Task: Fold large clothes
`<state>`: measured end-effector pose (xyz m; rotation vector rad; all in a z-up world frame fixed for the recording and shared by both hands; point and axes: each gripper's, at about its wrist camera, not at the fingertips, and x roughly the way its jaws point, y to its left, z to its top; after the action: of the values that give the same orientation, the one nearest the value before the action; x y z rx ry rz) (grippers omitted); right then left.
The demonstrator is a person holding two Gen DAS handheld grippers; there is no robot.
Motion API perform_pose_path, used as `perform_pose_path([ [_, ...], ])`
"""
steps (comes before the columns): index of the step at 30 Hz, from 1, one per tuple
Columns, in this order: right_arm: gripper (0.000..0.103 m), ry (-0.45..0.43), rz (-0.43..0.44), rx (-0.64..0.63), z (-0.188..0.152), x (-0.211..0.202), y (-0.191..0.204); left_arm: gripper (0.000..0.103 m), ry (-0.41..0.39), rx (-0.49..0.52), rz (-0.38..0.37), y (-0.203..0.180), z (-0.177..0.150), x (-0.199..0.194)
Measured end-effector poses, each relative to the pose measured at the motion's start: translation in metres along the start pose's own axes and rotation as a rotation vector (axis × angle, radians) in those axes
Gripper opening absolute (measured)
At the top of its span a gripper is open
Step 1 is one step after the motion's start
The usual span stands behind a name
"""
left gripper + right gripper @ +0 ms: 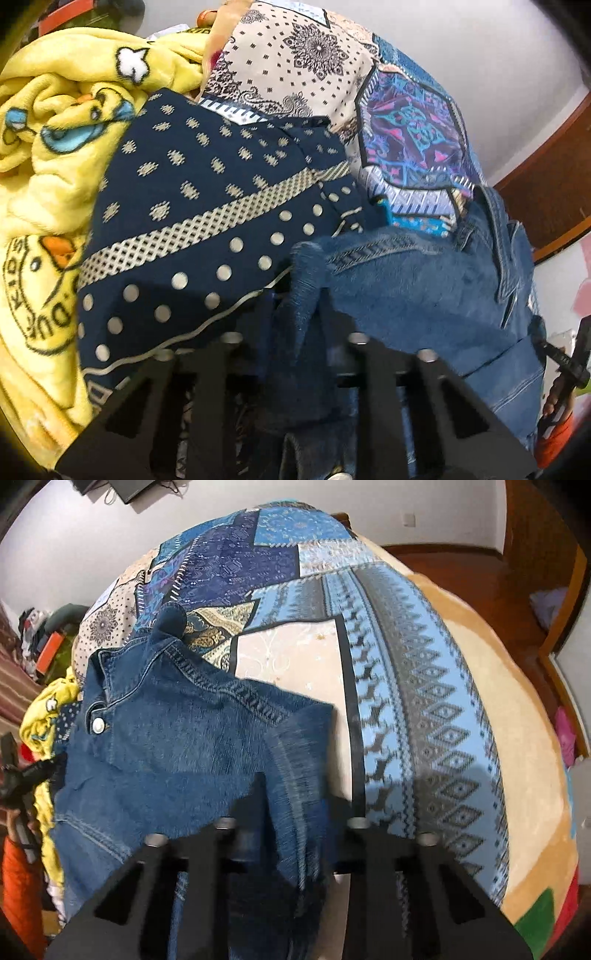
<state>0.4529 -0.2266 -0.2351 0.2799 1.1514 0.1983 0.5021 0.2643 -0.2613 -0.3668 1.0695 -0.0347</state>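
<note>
Blue denim jacket (177, 746) rumpled on patchwork bedspread (424, 686), both grippers' fingers apparently pinching its edges.

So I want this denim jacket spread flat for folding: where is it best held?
Best by the top edge, one corner in each gripper, coming from the near side. The denim jacket already hangs that way between the left gripper and right gripper, collar up, over the bedspread.

The denim jacket (155, 738) lies on the bedspread (406, 664), blanket (44, 147) at its left.
</note>
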Motion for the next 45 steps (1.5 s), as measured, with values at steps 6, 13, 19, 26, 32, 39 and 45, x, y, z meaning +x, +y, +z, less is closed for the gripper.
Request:
perform_pose_path([
  [6, 0.012, -0.06, -0.007, -0.066, 0.024, -0.018, 0.014, 0.008, -0.062, -0.046, 0.011, -0.006, 0.003, -0.024],
  [13, 0.012, -0.131, -0.038, -0.189, 0.069, -0.029, 0.053, 0.008, -0.176, -0.044, 0.044, -0.008, 0.024, -0.07],
  [19, 0.012, -0.136, -0.063, -0.203, 0.095, -0.001, 0.072, 0.008, -0.161, -0.024, 0.146, 0.002, 0.043, -0.057],
  [26, 0.016, -0.052, -0.114, -0.155, 0.095, 0.046, 0.06, 0.009, -0.106, 0.004, 0.226, 0.01, 0.04, -0.012],
  [32, 0.041, -0.016, -0.212, -0.228, 0.081, 0.05, 0.062, 0.036, -0.044, 0.06, 0.269, 0.004, 0.032, -0.003],
  [39, 0.058, -0.031, -0.207, -0.291, 0.063, -0.003, 0.081, 0.053, -0.031, 0.097, 0.232, -0.023, 0.012, -0.045],
  [45, 0.074, -0.111, -0.146, -0.291, 0.042, -0.071, 0.095, 0.056, -0.1, 0.122, 0.17, -0.054, -0.012, -0.113],
])
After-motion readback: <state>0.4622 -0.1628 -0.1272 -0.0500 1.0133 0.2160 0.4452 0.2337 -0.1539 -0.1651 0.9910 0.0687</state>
